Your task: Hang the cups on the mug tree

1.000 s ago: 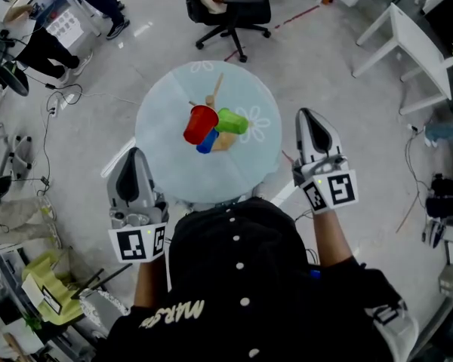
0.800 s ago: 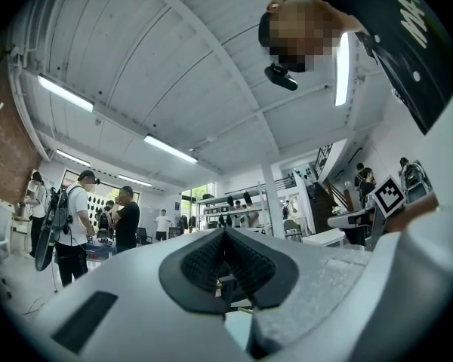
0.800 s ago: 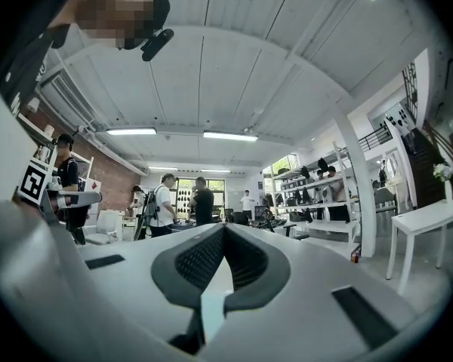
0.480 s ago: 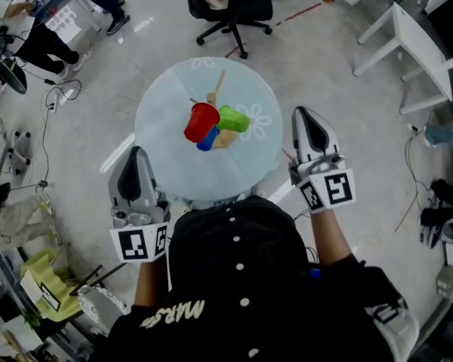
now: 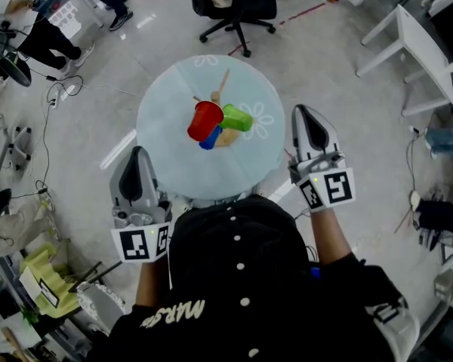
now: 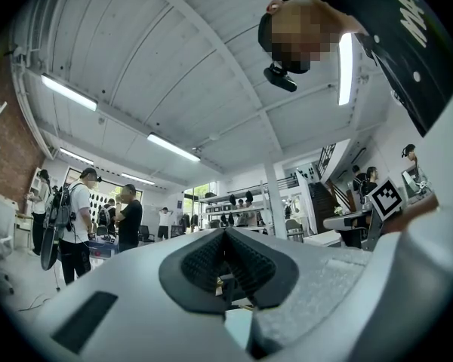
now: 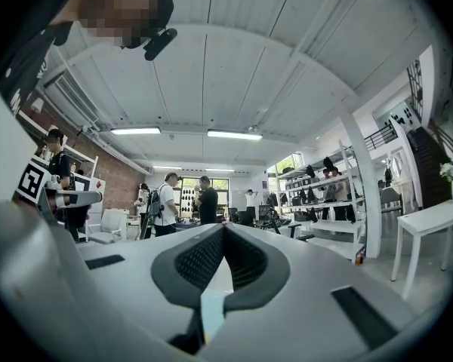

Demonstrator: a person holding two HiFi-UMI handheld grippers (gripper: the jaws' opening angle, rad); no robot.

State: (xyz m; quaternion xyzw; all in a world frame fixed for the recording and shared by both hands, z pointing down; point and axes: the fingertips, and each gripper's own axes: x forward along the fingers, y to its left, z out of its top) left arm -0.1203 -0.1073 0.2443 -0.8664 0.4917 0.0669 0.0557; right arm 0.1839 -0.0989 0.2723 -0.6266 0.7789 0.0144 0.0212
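We hold our left gripper [image 5: 139, 154] off the near-left edge of the round surface [image 5: 166, 161] and our right gripper [image 5: 306, 113] off its right edge, both closed on nothing, while the red cup [image 5: 204, 121], green cup [image 5: 237, 118] and blue cup [image 5: 209, 139] cluster on the mug tree [image 5: 221, 87] at its centre.

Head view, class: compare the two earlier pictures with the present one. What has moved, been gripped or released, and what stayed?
Nothing was gripped or released, and no task thing moved; the whole scene only drifts slightly in the frame. The left gripper and right gripper stay shut and empty beside the round table, and the red cup, green cup and blue cup stay at the mug tree.
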